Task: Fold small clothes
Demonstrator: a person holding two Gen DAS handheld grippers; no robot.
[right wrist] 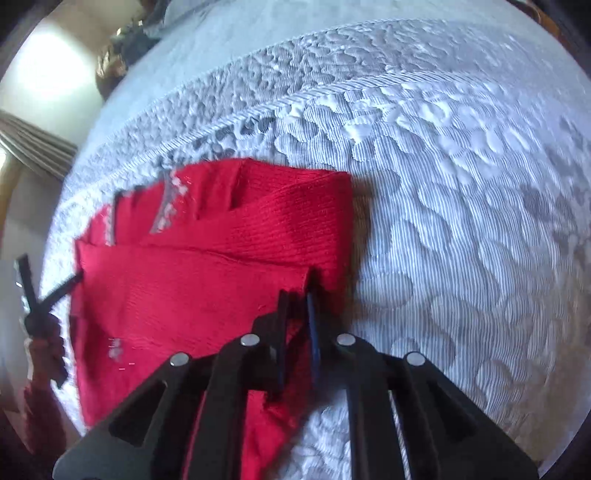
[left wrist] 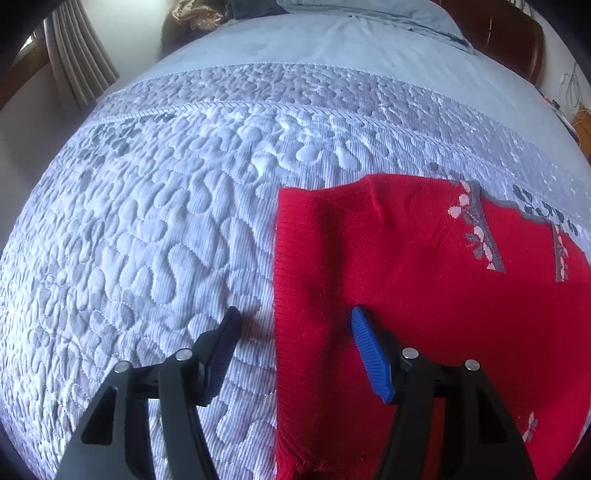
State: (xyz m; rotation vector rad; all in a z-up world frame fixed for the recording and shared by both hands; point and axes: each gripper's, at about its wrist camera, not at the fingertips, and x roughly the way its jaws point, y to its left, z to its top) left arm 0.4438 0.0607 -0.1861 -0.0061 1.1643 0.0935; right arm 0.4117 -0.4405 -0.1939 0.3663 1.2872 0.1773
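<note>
A red knit sweater (left wrist: pixel 424 295) with grey and pink flower trim lies partly folded on the quilted bedspread (left wrist: pixel 147 240). My left gripper (left wrist: pixel 295 314) stands open astride the sweater's left edge, one finger over the quilt and the blue-padded finger (left wrist: pixel 369 354) over the red knit. In the right wrist view a flap of the sweater (right wrist: pixel 192 295) lies folded across the body. My right gripper (right wrist: pixel 297 295) hovers at that flap's right corner, its jaws a narrow slit apart with red fabric showing in the gap; the pads do not seem to press on it. The left gripper (right wrist: pixel 50 267) and the hand (right wrist: pixel 48 343) holding it show at the far left.
The grey-and-white quilt (right wrist: pixel 461 221) spreads wide to the right of the sweater and to its left. Pale blue bedding and a pillow (left wrist: pixel 388 14) lie at the far end, with a brown headboard (left wrist: pixel 509 40) behind. A curtain (left wrist: pixel 77 55) hangs at the far left.
</note>
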